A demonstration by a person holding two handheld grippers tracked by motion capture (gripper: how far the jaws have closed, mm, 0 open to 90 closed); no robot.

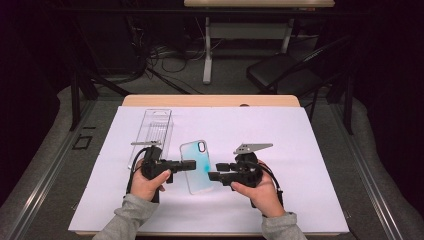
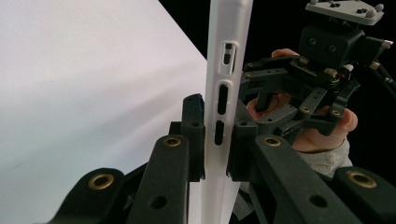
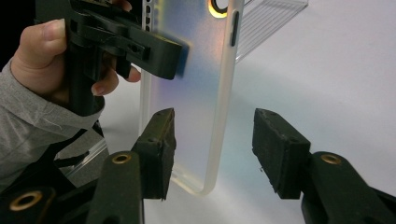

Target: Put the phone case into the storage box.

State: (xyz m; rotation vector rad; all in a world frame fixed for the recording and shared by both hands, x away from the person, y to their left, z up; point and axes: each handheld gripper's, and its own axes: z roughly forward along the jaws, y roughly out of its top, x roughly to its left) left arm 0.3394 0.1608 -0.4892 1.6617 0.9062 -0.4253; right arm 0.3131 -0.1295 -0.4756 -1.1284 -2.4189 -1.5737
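Two tongs meet at a translucent phone case (image 1: 196, 166) over the white-covered bench (image 1: 300, 200). Left tongs (image 1: 192, 165) clamp its side edge, hiding part of it; right tongs (image 3: 212, 154) stand half open astride the opposite edge, untouching. A clear plastic package (image 1: 152, 131) lies just behind. The case's long axis runs away from the person, camera hole farthest.
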